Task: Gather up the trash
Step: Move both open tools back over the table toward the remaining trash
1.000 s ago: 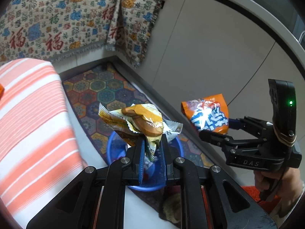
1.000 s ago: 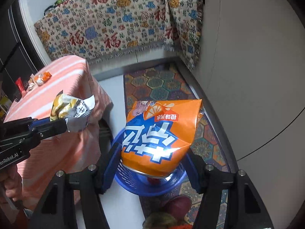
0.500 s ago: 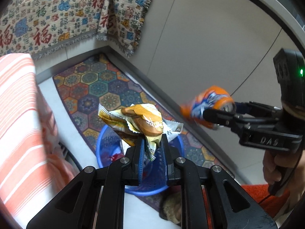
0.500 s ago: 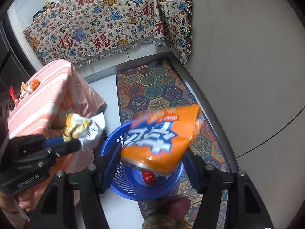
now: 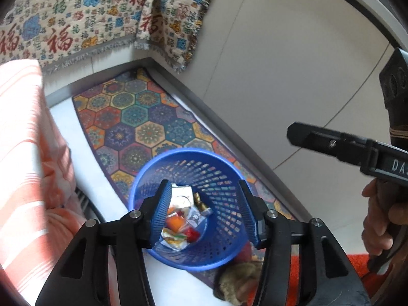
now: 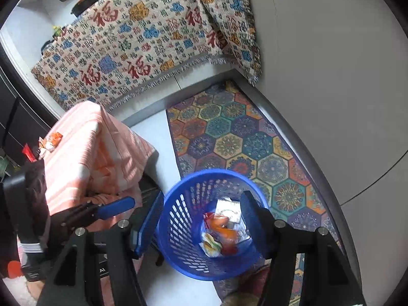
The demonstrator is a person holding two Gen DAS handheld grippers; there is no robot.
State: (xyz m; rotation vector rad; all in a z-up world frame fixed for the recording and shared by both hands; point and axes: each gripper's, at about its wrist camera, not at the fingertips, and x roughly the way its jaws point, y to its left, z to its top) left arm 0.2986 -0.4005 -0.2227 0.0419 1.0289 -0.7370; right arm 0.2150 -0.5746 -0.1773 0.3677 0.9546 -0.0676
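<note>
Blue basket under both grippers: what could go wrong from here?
1. The blue basket looks light and sits half on the rug; a bump from the left gripper, whose empty jaws are opening, might tip it.
2. Wrappers remain on the striped tablecloth; the draped cloth could snag the right gripper.

Pale floor (image 6: pixel 153 130) carries a hexagon-patterned rug (image 6: pixel 237 137); the blue basket (image 6: pixel 178 219) stands on both.

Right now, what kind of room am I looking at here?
Most likely a room in a home, perhaps a living area. A patterned rug lies on the floor along the wall, a blue wastebasket holding snack wrappers stands on it, and a printed cloth drapes over furniture behind.
</note>
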